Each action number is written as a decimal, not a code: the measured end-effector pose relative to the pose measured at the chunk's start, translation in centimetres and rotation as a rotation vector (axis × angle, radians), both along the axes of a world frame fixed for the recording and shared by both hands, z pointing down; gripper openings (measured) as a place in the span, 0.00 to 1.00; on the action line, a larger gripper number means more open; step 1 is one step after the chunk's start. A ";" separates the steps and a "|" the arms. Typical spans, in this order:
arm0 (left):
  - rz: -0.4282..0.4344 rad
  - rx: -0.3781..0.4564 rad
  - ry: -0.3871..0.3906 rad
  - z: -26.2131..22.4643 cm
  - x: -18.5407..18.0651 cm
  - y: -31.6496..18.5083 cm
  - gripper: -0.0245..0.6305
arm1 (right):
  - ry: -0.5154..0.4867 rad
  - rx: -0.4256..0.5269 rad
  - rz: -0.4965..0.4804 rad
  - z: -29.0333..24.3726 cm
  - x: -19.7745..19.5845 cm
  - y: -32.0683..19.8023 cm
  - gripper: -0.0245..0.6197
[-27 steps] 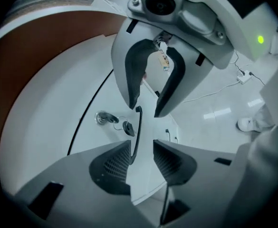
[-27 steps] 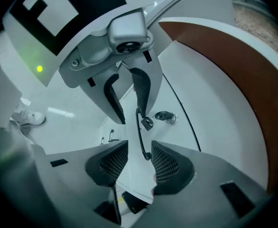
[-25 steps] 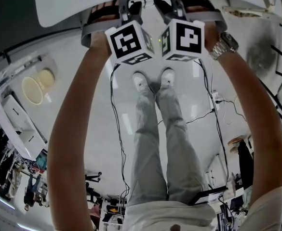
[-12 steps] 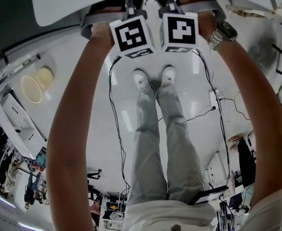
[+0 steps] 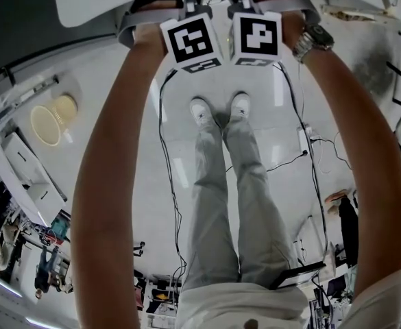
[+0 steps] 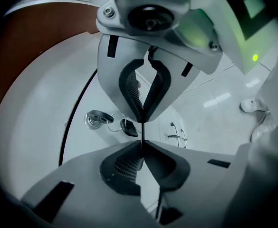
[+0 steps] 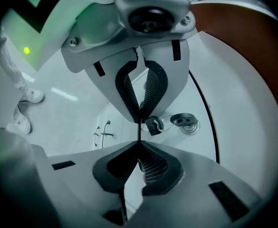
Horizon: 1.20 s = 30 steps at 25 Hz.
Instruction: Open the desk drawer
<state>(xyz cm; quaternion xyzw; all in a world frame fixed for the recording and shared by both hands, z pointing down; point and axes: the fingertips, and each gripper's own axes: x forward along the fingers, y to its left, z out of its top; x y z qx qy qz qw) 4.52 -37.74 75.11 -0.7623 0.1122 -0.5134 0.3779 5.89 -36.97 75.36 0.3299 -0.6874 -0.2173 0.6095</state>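
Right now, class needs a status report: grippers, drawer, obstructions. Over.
Left gripper, right gripper: jaws closing, nothing visible between. Drawer front ahead, key bunch hanging from lock. No obstruction seen.

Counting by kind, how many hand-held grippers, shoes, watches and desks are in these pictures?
Grippers: 2, left gripper and right gripper, jaws closing, nothing visible between them
Shoes: 2, left shoe and right shoe
Wristwatch: 1
Desk: 1
Total: 6

Head view looks steeply down — both gripper views share keys (image 6: 128, 127).
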 end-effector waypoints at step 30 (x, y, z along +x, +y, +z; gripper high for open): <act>0.032 -0.032 -0.031 0.3 -2.4 7.8 0.07 | -0.029 -0.034 0.002 0.2 -2.4 7.9 0.09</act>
